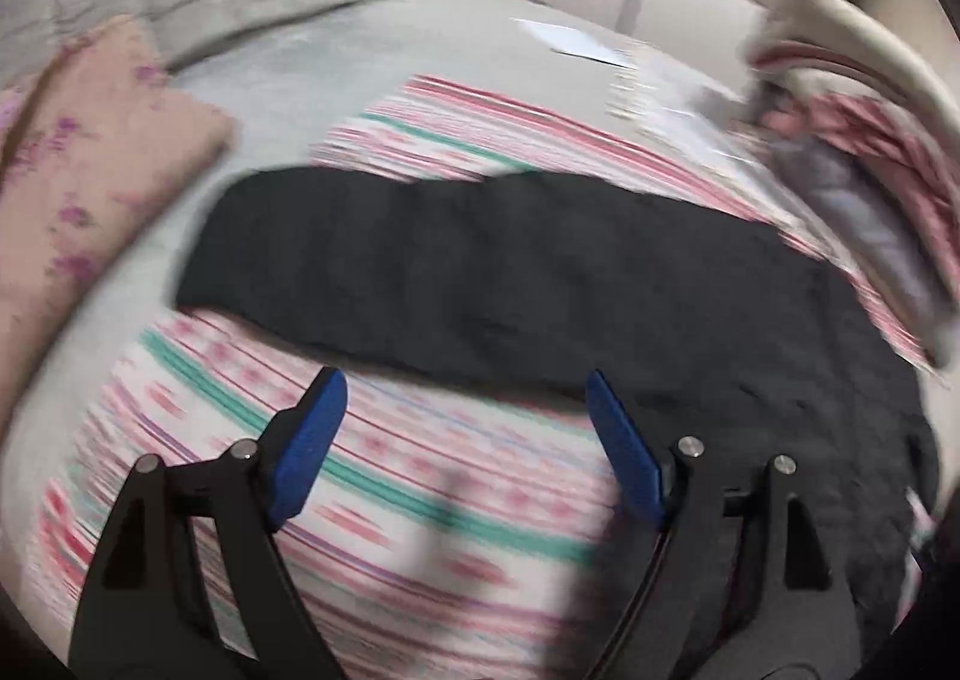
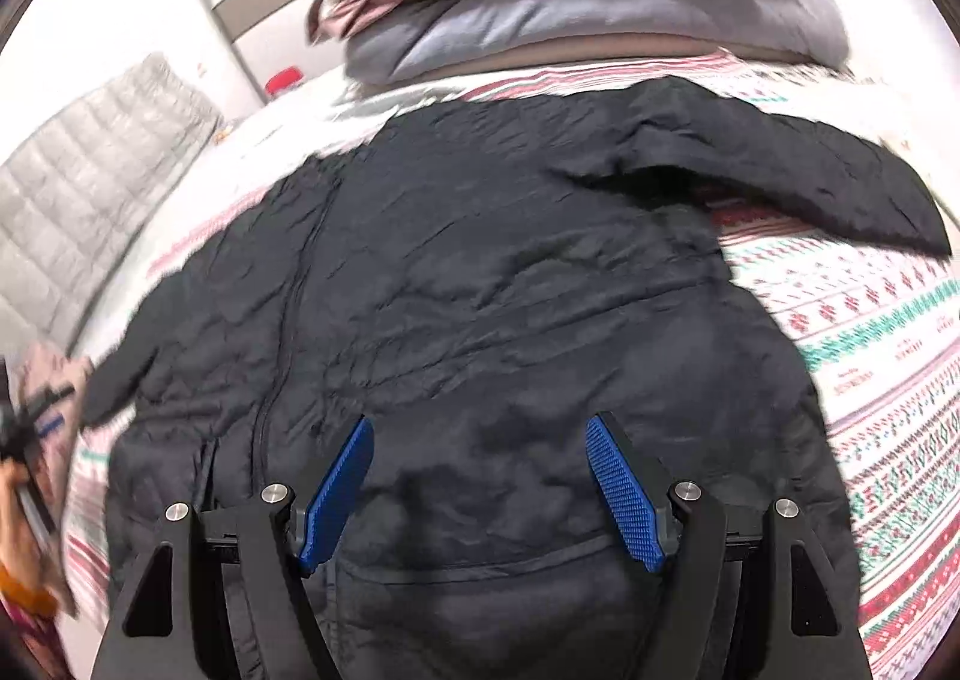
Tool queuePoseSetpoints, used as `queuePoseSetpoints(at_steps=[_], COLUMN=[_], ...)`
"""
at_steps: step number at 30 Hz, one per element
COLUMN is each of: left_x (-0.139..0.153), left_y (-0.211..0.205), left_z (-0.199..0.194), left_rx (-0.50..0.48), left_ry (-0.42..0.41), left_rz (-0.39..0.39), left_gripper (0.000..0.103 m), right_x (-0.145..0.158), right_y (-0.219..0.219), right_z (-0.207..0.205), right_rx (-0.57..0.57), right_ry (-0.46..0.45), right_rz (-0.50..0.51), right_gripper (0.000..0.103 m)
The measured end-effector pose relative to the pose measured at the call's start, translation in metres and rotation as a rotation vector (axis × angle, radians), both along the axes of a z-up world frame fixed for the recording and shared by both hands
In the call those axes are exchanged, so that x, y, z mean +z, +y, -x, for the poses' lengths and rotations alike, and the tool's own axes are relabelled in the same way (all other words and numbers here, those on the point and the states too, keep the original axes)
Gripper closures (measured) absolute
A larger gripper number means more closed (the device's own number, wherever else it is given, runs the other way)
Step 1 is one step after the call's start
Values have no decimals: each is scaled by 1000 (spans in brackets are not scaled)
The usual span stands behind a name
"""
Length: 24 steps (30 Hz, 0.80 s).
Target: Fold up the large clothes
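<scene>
Lying spread on the striped blanket (image 2: 888, 356) of a bed, the black jacket (image 2: 456, 284) stretches one sleeve (image 1: 420, 272) sideways toward a floral pillow (image 1: 90, 170) (piled bedding (image 2: 588, 20) beyond). Left hand-held gripper (image 1: 465, 416) and right hand-held gripper (image 2: 480, 470) gape empty.

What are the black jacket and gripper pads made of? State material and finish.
Black jacket: likely thin synthetic shell, matte; fine crinkles, puffy look.
Right gripper pads: probably blue rubber or plastic; gridded texture.

Left gripper (image 1: 465, 398) and right gripper (image 2: 480, 440) both angled downward, jaws wide, nothing between.
</scene>
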<state>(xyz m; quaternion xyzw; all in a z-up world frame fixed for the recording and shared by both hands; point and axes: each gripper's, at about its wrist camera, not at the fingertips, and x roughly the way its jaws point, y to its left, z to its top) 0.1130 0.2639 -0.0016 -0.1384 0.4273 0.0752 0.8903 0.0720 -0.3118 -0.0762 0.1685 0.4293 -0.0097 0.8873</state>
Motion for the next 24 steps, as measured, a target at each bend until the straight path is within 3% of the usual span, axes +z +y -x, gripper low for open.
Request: queuePoseSetpoints(at_steps=[3,8,11,15,19,23,24], left_x=[4,0,-17,-43,-58,-67,-69], left_y=[-48,-118,-149,-163,-177,-178,-178], left_z=[11,17,18,22,25,24,23], left_rx=[-86,-254,-281,-276,-298,-315,-321], left_ry=[1,20,6,-14,-59,-74,-71], left_rz=[73,149,177,249,175,161,161], left_gripper=[19,18,17,17,17,17,17], right_x=[5,1,-12,-35,-47,-47,-47], right_y=[-41,-111,-163,-233,-281,-304,-309], right_z=[4,5,-1,-21,-38,-59,-63], right_rx=[-100,-292,-406,-571,-671,-721,-736], right_ry=[4,27,48,93,43,-23,-35], right_rz=[-91,-129,-171,-149,-142,-75,-60], right_gripper=[28,28,28,28,28,30,43])
